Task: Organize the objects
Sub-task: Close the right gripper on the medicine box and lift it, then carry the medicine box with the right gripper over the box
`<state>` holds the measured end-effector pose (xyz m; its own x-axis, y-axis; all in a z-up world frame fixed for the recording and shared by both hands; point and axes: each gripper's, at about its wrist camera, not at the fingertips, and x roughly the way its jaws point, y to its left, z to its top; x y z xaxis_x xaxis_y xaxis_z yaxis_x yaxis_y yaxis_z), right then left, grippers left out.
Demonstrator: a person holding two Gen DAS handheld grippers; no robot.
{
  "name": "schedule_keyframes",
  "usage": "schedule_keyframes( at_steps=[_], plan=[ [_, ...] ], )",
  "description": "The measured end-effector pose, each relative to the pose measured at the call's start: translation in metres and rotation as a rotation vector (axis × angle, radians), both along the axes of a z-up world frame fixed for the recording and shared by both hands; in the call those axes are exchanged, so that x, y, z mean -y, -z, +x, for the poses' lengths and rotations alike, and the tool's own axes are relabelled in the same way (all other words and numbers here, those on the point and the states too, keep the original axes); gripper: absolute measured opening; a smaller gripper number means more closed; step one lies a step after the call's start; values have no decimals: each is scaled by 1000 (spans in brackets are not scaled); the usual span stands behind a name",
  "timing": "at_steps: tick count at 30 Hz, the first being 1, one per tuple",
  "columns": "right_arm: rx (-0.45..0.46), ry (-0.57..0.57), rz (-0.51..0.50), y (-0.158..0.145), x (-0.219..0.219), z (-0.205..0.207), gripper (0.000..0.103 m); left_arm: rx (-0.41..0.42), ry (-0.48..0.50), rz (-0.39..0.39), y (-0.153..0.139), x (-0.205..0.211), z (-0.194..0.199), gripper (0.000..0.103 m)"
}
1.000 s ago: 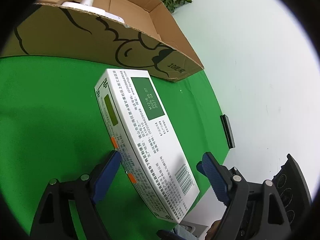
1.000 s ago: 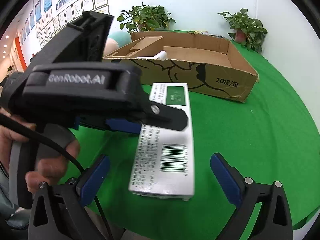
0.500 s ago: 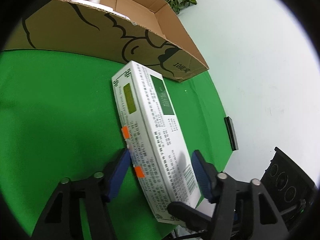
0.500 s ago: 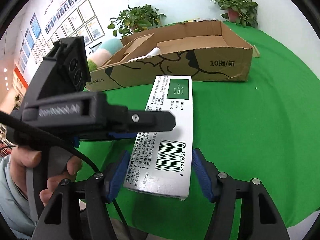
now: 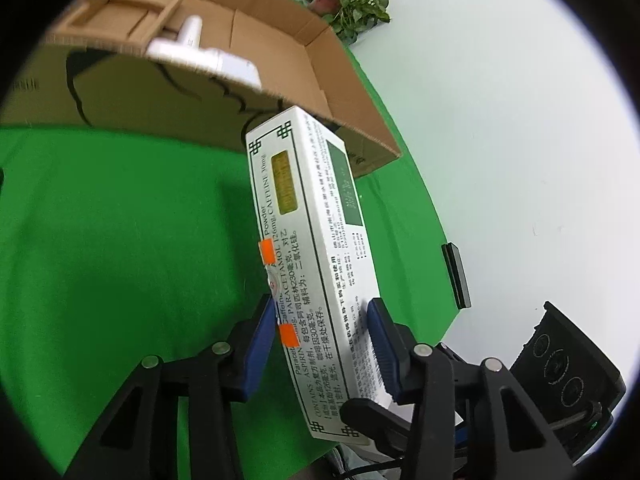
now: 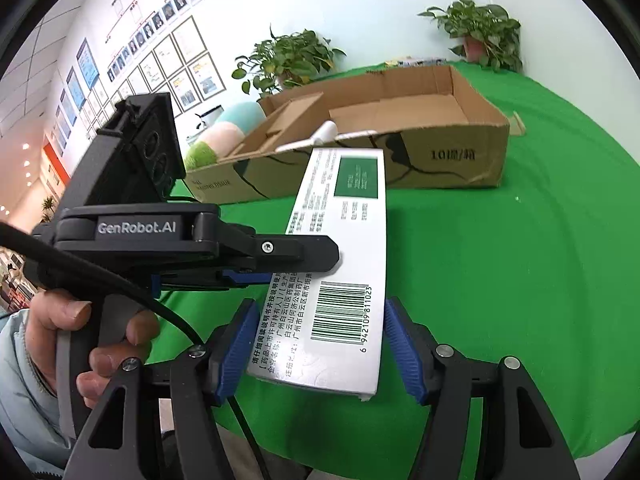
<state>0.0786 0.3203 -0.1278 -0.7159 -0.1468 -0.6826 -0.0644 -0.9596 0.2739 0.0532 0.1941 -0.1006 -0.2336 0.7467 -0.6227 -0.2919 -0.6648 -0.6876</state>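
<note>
One long white medicine box (image 5: 308, 264) sits between both claws, its far end reaching toward the cardboard carton (image 5: 120, 92). The left wrist view shows the side panel of the medicine box, with English and Chinese print, a yellow patch and two orange stickers, which the other view does not show. The right wrist view shows its top face instead, with a barcode (image 6: 340, 312) near the claws and a dark green label toward the cardboard carton (image 6: 440, 160).

The left claw (image 5: 322, 334) is clamped on the medicine box, its blue pads pressing the two long sides near the near end. In the right wrist view it reaches in from the side, held by the person's hand (image 6: 80, 344), with one finger lying over the top face. The right claw (image 6: 316, 344) closes on the same medicine box (image 6: 344, 264) at the barcode end, both blue pads against its edges. The box looks lifted off the green worktop (image 6: 520, 280), though the gap beneath it is hard to judge.

The cardboard carton stands open just beyond the medicine box. In it lies one white nozzle-topped piece (image 5: 192, 48) against the near wall, beside folded cardboard inserts.

The right wrist view alone shows two potted plants (image 6: 292, 60) behind the carton, one pastel plush toy (image 6: 220, 136) beside it, and framed pictures on the wall. The left wrist view shows one potted plant (image 5: 352, 0) and one small black device (image 5: 456, 276) at the worktop edge.
</note>
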Motion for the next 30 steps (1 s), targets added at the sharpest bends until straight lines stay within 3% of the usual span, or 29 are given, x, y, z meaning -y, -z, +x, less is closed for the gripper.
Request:
schedule_keyframes(
  at_steps=[14,16,21,30],
  plan=[
    [-228,-60,40,-79,24,-24,60,-319,-64,-115,-125,11,24,41],
    [-253,-57,43,-94,20,-29,60,-358,-59,-108,-147,26,6,41],
    [-324,-28,74,-127,14,-34,60,-451,-33,-108,-193,13,-9,41],
    [-381,-7,135,-177,5,-50,60,-533,-5,-107,-227,0,-36,41]
  ],
)
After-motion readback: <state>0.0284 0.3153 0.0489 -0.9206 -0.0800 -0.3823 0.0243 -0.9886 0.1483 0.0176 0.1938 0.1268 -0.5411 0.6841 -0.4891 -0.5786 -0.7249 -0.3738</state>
